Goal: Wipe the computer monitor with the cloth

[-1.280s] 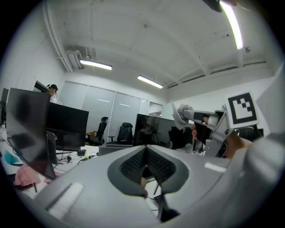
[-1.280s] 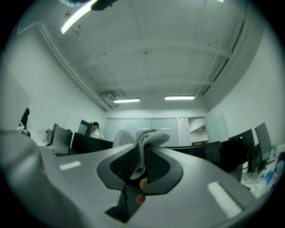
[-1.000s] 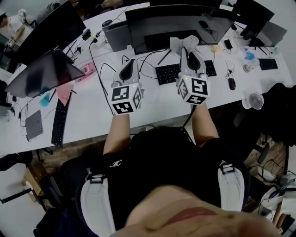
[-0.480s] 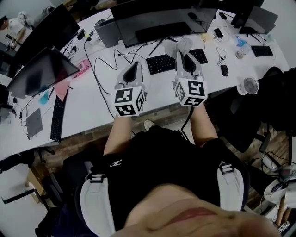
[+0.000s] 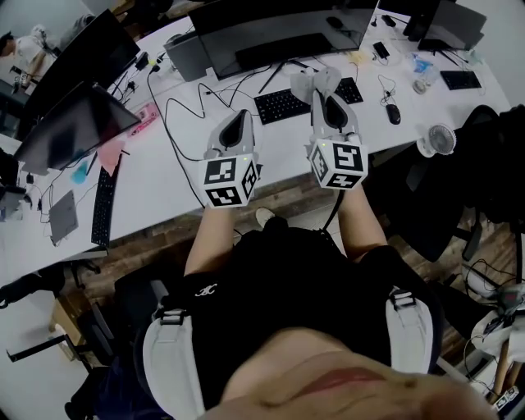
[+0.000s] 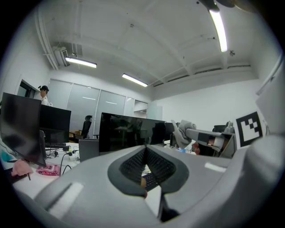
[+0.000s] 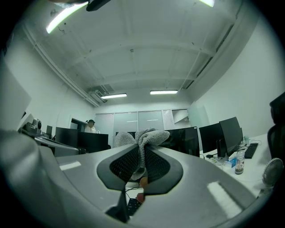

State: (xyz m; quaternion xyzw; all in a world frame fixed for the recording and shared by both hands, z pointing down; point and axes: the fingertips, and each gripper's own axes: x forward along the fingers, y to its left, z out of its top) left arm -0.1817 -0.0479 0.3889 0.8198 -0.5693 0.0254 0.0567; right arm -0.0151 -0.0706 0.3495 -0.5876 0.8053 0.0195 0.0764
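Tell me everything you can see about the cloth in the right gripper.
The cloth is grey and soft, nubbly like terry or microfibre, bunched into folds. The right gripper pinches it between its shut jaws, so a crumpled wad sticks out past the tips. It is held up in the air, short of the dark monitor, touching nothing else.

- The left gripper (image 5: 237, 115) is held out ahead of the chest, jaws pointing away from the body; the jaws meet at their tips with nothing between them; its marker cube (image 5: 226, 180) sits at the near end, towards the head
- The right gripper (image 5: 325, 82) is beside it but apart, a little further forward; its jaws are clamped on a grey cloth (image 7: 143, 138) that bunches above the tips
- The left forearm (image 5: 205, 238) and right forearm (image 5: 359, 217) are bare; both reach forward from the torso, roughly parallel
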